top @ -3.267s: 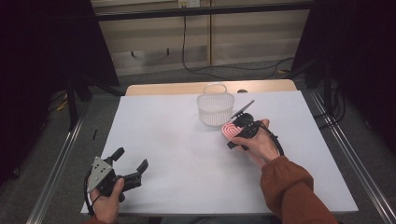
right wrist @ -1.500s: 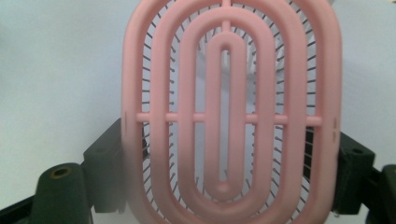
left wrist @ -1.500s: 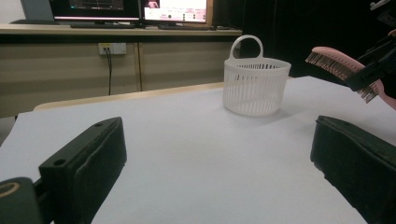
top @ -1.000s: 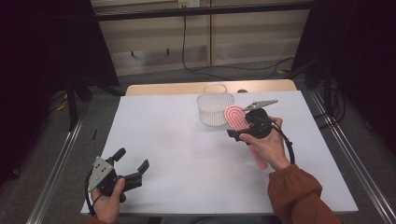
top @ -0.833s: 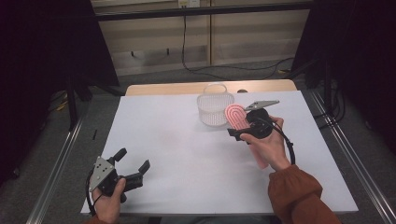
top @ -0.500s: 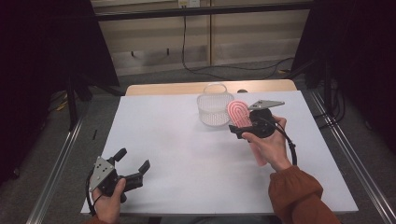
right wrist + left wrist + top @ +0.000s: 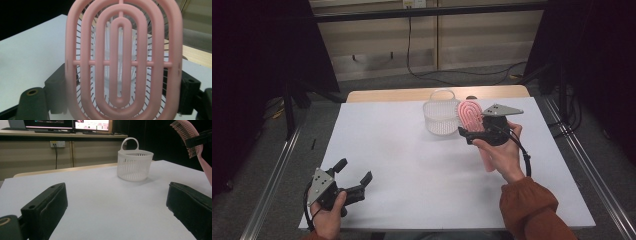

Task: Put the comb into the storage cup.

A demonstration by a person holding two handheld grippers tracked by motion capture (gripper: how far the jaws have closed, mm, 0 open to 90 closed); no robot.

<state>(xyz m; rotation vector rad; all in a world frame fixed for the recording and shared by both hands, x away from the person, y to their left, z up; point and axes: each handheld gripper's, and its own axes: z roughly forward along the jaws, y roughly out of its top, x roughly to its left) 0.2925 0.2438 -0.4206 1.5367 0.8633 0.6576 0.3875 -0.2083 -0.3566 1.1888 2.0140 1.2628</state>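
Observation:
A pink vented hairbrush (image 7: 469,115) stands upright in my right gripper (image 7: 469,132), whose jaws are shut on the sides of its head; its handle (image 7: 486,160) hangs down along the person's palm. The brush is held above the table, just right of a white slotted basket (image 7: 441,118) with a loop handle. In the right gripper view the brush head (image 7: 122,60) stands between both jaws, with the basket behind it. My left gripper (image 7: 354,171) rests open near the table's front left corner with nothing between its fingers. From the left gripper view, the basket (image 7: 135,165) and the brush (image 7: 187,137) lie far ahead.
White sheet (image 7: 412,155) covers the table, with a bare wooden strip (image 7: 402,95) at the far edge. Metal rails (image 7: 579,165) run along both sides. Cables (image 7: 432,75) lie on the floor beyond. Monitors (image 7: 75,125) stand on a far bench.
The right hand has lifted the brush and carried it a little farther back, turning it upright beside the basket. The left gripper has stayed put.

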